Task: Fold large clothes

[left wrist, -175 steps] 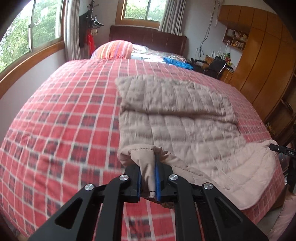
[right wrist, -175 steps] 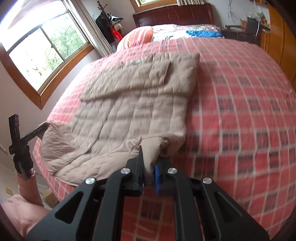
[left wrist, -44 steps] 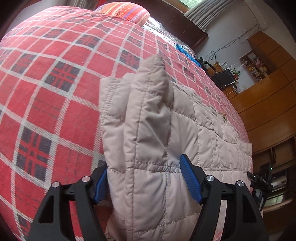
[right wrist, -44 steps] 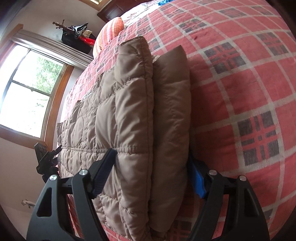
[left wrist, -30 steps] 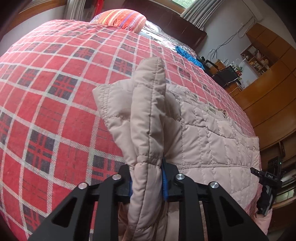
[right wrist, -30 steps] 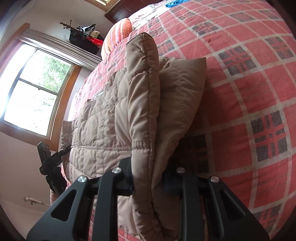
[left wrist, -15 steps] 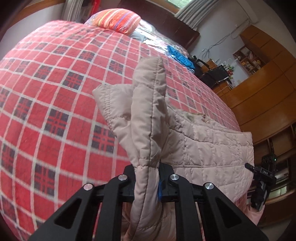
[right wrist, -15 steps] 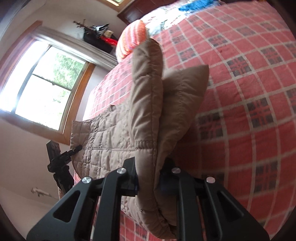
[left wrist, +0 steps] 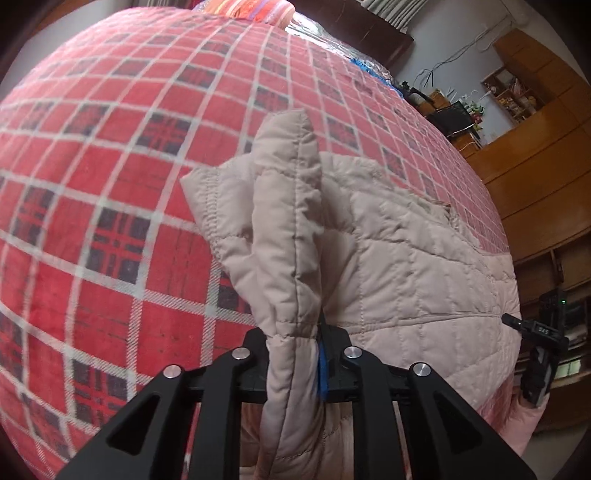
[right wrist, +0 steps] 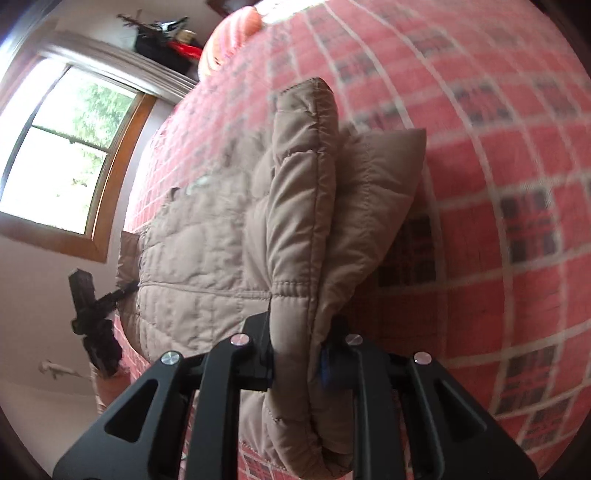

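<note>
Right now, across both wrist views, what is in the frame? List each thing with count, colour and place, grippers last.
Quilted jacket: one, beige, on the bed, a folded edge pinched at each side.
Bedspread: one, red plaid, covers the bed.
Pillow: one, orange striped, far end of the bed.
Headboard: one, dark wood, behind the pillow.
Window: one, wood frame, wall beside the bed.
Cabinets: light brown wood, far wall.
Left gripper: one, black, shut on the jacket.
Right gripper: one, black, shut on the jacket.
</note>
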`<state>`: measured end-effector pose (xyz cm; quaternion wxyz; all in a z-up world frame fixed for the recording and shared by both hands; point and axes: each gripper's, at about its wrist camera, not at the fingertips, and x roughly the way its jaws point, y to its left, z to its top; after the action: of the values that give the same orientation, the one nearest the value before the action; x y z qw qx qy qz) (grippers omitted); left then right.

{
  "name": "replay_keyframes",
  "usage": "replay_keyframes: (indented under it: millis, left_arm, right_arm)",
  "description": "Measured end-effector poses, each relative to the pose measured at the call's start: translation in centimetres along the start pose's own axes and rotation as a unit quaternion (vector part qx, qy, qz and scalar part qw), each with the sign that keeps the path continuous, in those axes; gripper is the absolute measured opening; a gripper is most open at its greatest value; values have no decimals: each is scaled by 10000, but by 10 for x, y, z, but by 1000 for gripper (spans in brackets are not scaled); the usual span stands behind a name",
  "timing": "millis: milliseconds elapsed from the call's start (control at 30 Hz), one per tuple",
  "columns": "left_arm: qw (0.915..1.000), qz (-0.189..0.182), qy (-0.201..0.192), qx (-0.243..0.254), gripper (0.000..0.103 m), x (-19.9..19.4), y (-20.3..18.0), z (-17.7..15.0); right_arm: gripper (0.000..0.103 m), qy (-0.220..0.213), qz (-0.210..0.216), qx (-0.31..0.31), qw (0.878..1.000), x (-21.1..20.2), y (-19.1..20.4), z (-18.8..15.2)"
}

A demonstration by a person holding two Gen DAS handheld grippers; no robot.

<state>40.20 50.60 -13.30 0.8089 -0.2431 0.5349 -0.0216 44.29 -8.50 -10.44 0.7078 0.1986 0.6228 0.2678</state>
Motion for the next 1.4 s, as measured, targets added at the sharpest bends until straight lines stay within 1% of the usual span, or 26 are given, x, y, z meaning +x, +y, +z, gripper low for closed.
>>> replay_keyframes:
  millis: [67,167,233,267,300,333,400,467,567,633,667,700,767,800,933,967,1067,1167,1267,1400]
  left_arm:
    - [9998,96,-97,156,20,3,-2,-2]
    - [9980,439,-184,420,23,5,-14,-7]
    - [9965,597,-220,535,25,5,-19,-10]
    - [9952,729,-248,604,31,4,-22,-10]
    - [9943,820,-275,627,34,3,-22,-10]
    - [9934,900,-303,636,39,0,-23,-10]
    - [9929,922,-330,678,41,-9,-24,-15]
    - [9937,822,-371,668,54,-23,-24,-21]
    - [9940,753,-498,620,56,-44,-22,-33]
    - [9953,629,-490,552,59,-54,-21,-41]
    - [9958,584,-486,506,59,-58,-21,-46]
    - [9959,580,-487,499,59,-60,-23,-50]
    - [9955,628,-489,522,60,-63,-23,-60]
    - [9954,648,-478,523,61,-64,-24,-65]
    - [9958,691,-385,455,62,-62,-23,-81]
    - [9957,715,-378,456,63,-62,-22,-84]
    - [9959,723,-360,419,65,-62,-18,-92]
    - [9974,530,-366,329,66,-63,-14,-98]
    - [9983,379,-370,252,67,-61,-12,-102]
    - [9988,291,-317,224,67,-56,-14,-106]
  right_arm:
    - [20,24,72,83,9999,7,-8,1]
    - [24,42,-74,63,9999,12,-12,0]
    - [29,31,-196,-13,9998,10,-7,-4]
    - [39,-9,-354,-89,9993,8,-3,-5]
    - [51,-79,-539,-105,9985,5,2,-6]
    - [56,-152,-696,-135,9974,5,15,-9]
    - [59,-363,-898,-295,9949,-5,28,-15]
    - [64,-653,-1070,-442,9911,-24,41,-23]
    - [65,-951,-1326,-661,9844,-47,66,-35]
    - [61,-938,-1293,-814,9838,-51,78,-41]
    - [53,-835,-1312,-951,9833,-50,91,-47]
    - [45,-758,-1318,-1026,9830,-48,95,-52]
    - [36,-588,-1376,-1194,9815,-39,109,-61]
    - [28,-501,-1437,-1284,9800,-36,116,-65]
    - [15,-219,-1448,-1528,9773,-22,134,-79]
    - [12,-144,-1527,-1582,9754,-16,138,-82]
    - [12,58,-1644,-1608,9732,-1,140,-84]
    - [12,213,-1783,-1623,9703,13,144,-86]
    - [10,293,-1815,-1569,9703,19,140,-85]
    - [10,341,-1936,-1453,9697,21,133,-84]
